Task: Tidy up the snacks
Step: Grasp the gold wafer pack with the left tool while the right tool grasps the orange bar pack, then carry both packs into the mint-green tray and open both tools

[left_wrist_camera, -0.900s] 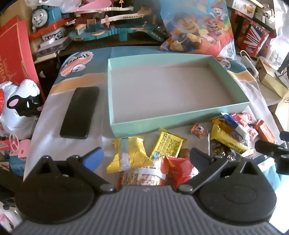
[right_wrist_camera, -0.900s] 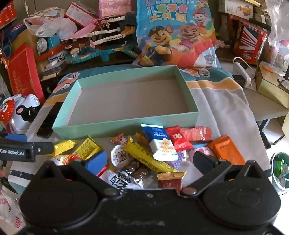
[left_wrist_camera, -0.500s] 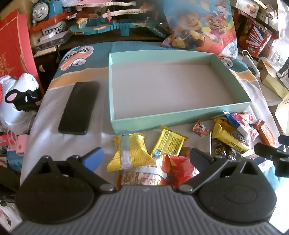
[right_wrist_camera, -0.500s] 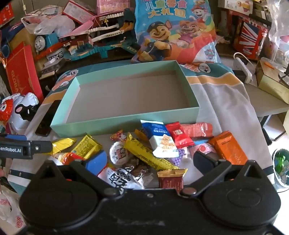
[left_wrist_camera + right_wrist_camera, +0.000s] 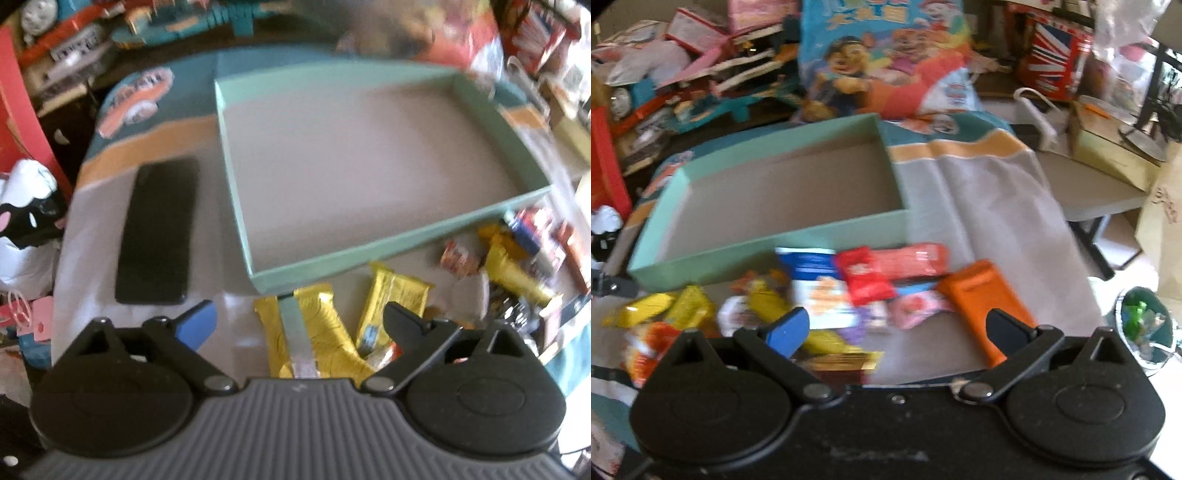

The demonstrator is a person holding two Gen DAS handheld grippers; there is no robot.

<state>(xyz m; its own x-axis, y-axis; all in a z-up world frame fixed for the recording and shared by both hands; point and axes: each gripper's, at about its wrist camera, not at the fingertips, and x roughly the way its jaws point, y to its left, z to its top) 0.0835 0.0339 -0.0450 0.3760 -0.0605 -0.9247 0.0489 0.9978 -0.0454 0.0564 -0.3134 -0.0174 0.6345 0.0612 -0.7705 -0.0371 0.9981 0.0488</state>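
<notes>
Surface: a table under a printed cloth point(image 5: 979, 206), grey in the middle with an orange band and a teal border toward the far edge.
Box: a shallow mint-green cardboard box point(image 5: 388, 258) point(image 5: 764, 247) rests on the cloth, open side up; its brown floor is bare.
Snacks: a loose pile of wrapped snacks lies on the cloth just in front of the box's near wall, outside it. It includes a gold packet with a silver stripe point(image 5: 314, 332), a yellow bar point(image 5: 395, 299), an orange packet point(image 5: 982, 299), a red packet point(image 5: 864, 277) and a blue-and-white packet point(image 5: 816, 280).
Left gripper point(image 5: 297, 319): jaws spread wide, gripping nothing; the gold packet lies below and between the fingers. Whether they touch it cannot be told.
Right gripper point(image 5: 897, 328): jaws spread wide, nothing between them; it hangs over the right part of the pile, its right finger in front of the orange packet.
Phone: a black phone point(image 5: 159, 232) lies flat on the cloth left of the box, apart from it.
Room, far side: a large cartoon-printed snack bag point(image 5: 882, 59) stands behind the box; a toy train track set point(image 5: 713, 85) to its left.
Room, right side: a Union Jack tin point(image 5: 1056, 62) and a white power strip point(image 5: 1038, 118).
Image quality: both views are motion-blurred; wrapper print is unreadable.
</notes>
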